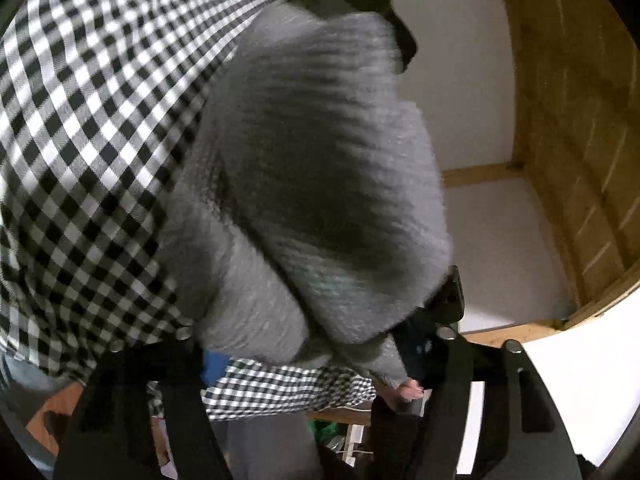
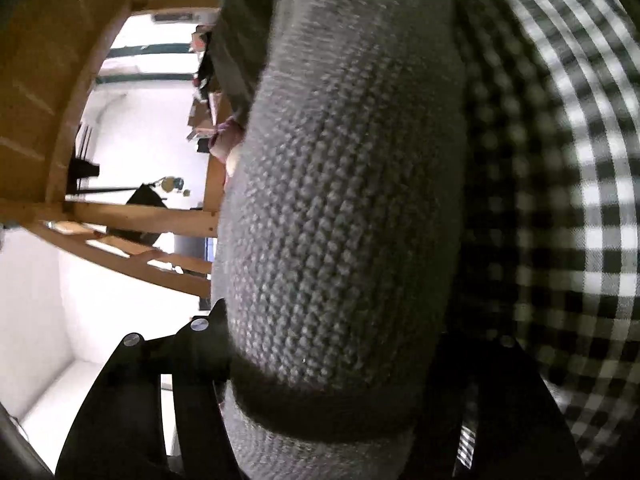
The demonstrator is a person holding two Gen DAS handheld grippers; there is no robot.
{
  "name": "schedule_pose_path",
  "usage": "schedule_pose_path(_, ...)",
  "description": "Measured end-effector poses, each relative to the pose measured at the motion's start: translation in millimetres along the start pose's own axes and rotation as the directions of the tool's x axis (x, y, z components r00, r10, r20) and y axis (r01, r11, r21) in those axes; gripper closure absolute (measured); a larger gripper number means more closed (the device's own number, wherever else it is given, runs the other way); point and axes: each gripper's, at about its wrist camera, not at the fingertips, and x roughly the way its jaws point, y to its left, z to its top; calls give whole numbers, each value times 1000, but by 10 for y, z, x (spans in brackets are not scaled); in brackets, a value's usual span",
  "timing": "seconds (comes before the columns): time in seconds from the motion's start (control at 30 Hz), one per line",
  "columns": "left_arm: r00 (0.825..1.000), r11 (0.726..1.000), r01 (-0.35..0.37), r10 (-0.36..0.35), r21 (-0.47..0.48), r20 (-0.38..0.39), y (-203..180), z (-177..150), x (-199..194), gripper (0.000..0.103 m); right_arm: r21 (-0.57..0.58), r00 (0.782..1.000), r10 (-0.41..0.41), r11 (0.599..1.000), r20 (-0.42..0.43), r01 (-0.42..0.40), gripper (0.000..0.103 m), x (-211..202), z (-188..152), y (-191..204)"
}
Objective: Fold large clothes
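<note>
Grey knit sweater [image 1: 304,184] hangs bunched up in the air, beside the checked cloth [image 1: 92,128]. My left gripper [image 1: 304,356] and right gripper [image 2: 320,420] each pinch it. No neat fold shows yet; most folding is left, I think.

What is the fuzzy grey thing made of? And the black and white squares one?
The grey sweater looks like chunky knitted yarn, maybe wool or acrylic: you can see rows of little looped stitches and a soft, matte, fuzzy surface. The checked cloth looks like thin woven fabric, probably cotton: its flat surface shows fine diagonal weave lines in the white squares. The exact fibres cannot be told by sight.
</note>
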Motion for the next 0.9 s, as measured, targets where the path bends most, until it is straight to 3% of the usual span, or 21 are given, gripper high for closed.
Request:
schedule_pose_path(0.07,1000,1000,0,0,-19,-27,60,59,86,24,9,1000,7,1000,-6,-7,39,72,40,-40)
schedule_pose_path(0.17,999,1000,-14,13,-8,-36,60,119,117,23,-13,1000,-26,1000,6,26,41,141,72,57)
schedule_pose_path(0.3,998,994,-67,68,91,-11,-200,41,14,33,-65,999,-17,998,32,19,47,81,55,250)
schedule_pose_path(0.53,1000,981,-12,10,192,8,-755,152,87,40,-165,993,37,986,110,-19,49,-337,266,701)
schedule_pose_path(0.7,999,961,29,-33,273,9,-1304,279,396,40,-225,981,51,974,185,-9,49,-942,519,1023)
schedule_pose_path(0.9,993,920,121,-111,373,-47,-2183,299,1235,40,-281,951,31,958,306,60,49,-2088,794,1335)
